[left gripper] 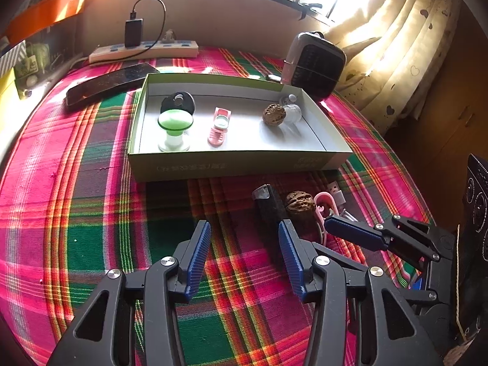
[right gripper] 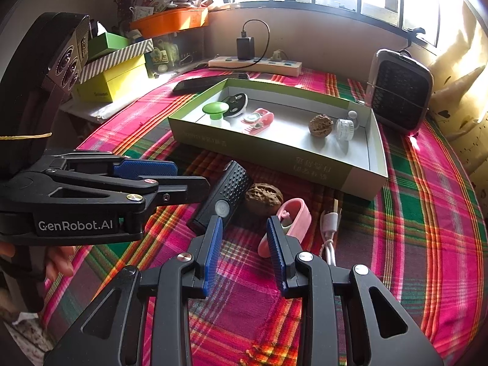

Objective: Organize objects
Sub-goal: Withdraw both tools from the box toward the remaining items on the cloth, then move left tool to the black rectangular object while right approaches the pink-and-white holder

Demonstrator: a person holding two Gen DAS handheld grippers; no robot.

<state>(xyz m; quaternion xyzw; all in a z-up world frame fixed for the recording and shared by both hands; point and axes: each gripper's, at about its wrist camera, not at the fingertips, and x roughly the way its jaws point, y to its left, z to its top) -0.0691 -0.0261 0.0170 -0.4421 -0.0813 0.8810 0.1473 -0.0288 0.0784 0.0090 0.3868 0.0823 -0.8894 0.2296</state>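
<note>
A shallow green cardboard box (left gripper: 238, 161) lies on the plaid cloth. It holds a green-capped piece (left gripper: 175, 122), a black round item (left gripper: 178, 103), a pink toy (left gripper: 219, 126), a walnut (left gripper: 274, 115) and a clear jar (left gripper: 291, 111). In front of the box lie a black textured device (right gripper: 225, 195), a second walnut (right gripper: 263, 199), a pink item (right gripper: 292, 216) and a white USB cable (right gripper: 331, 225). My right gripper (right gripper: 245, 222) is open, with its tips just short of that walnut. My left gripper (left gripper: 244, 228) is open over bare cloth, left of the black device.
At the back, a power strip (left gripper: 143, 50) with a black charger lies along the wall. A dark flat phone-like item (left gripper: 109, 82) rests left of the box and a black heater (right gripper: 399, 91) stands at its right. Stacked boxes (right gripper: 116, 70) crowd the left edge, and curtains hang at the right.
</note>
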